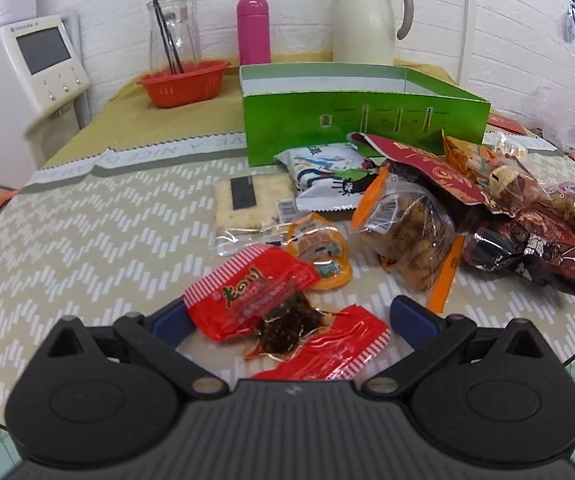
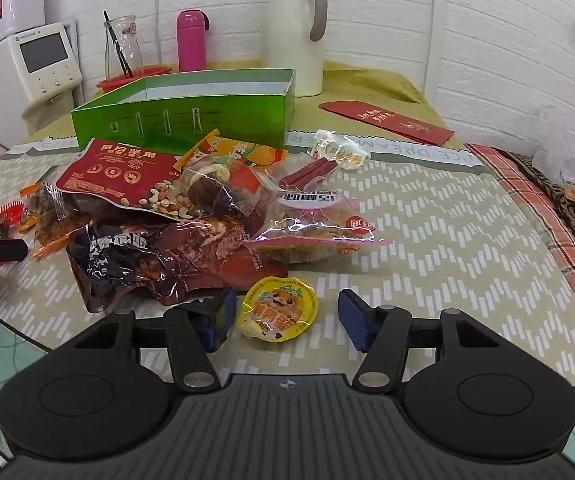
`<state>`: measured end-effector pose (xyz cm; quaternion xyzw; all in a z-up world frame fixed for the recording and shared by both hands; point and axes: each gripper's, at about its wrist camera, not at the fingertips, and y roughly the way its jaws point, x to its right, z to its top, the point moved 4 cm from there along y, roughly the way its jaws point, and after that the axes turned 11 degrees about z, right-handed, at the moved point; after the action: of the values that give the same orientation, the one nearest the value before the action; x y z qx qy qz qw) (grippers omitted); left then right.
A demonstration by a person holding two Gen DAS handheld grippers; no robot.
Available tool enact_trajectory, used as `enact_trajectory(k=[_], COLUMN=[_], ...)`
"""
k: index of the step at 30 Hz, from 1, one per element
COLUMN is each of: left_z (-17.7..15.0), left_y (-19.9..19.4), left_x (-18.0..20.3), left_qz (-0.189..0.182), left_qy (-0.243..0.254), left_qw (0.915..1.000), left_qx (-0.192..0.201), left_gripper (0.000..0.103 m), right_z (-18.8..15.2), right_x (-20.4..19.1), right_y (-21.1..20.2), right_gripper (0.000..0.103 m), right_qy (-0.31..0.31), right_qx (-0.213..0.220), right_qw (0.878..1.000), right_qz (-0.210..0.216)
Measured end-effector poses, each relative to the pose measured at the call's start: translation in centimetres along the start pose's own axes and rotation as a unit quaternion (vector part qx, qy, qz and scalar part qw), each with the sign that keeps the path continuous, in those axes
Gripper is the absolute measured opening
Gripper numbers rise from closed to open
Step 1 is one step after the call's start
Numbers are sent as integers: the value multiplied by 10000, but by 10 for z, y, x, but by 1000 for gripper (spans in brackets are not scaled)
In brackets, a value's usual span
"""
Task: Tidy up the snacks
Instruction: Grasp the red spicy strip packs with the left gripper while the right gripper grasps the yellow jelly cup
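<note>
Both tools are down low over the surface [image 2: 427, 216], each with its fingers spread wide and nothing clamped. The left tool [image 1: 291, 318] straddles a red packet [image 1: 247, 292] that lies flat between its blue pads; the left pad [image 1: 169, 318] touches the packet's edge, while the right one sits clear of it. Just beyond lies a small orange packet [image 1: 319, 252], and past that a clear pack of crackers [image 1: 247, 204].

The right tool [image 2: 287, 316] brackets a round yellow cup [image 2: 277, 308], with gaps on both sides. Its left pad [image 2: 217, 318] is right up against the crumpled edge of a dark brown bag [image 2: 159, 256].

That bag is part of a loose heap of snacks in the middle of the surface: a red nut pouch [image 2: 123, 172] on top, a pink-edged clear bag [image 2: 319, 224] to the right, and a small white packet [image 2: 341, 152] behind.

Behind the heap stands the open green box [image 2: 191, 116]; I can't see its floor. Further back along the wall are a cream jug [image 2: 293, 44], a pink flask [image 2: 191, 42], a glass carafe [image 2: 121, 46] in a red basket [image 1: 183, 82], and a red envelope [image 2: 387, 122] off to the right.
</note>
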<state>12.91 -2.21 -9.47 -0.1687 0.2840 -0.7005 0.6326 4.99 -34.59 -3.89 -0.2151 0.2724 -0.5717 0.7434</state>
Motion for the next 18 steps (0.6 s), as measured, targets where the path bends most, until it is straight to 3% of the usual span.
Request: enact_trajectory(k=[3, 4, 5, 10, 14, 18], left_z=[3, 4, 5, 5, 2, 0], left_y=[1, 0, -2, -7, -14, -27], left_x=[1, 1, 2, 5, -1, -11], left_qz=[-62, -100, -187, -167, -198, -197], left_qy=[35, 45, 37, 95, -152, -344], left_qw=[9999, 9999, 9997, 9997, 9994, 9988], left_qx=[80, 110, 126, 180, 222, 299], left_gripper=[91, 85, 74, 68, 66, 55], right_z=[1, 1, 1, 2, -1, 0], right_x=[-1, -3, -4, -6, -12, -20], right_y=[0, 0, 0, -2, -11, -28], right_gripper=[82, 68, 68, 64, 61, 61], right_qy=[-50, -80, -96, -95, -81, -53], right_qx=[12, 15, 3, 2, 42, 268], right_qw=[9999, 9999, 9999, 9999, 9998, 9995], right_qz=[127, 151, 132, 107, 183, 171])
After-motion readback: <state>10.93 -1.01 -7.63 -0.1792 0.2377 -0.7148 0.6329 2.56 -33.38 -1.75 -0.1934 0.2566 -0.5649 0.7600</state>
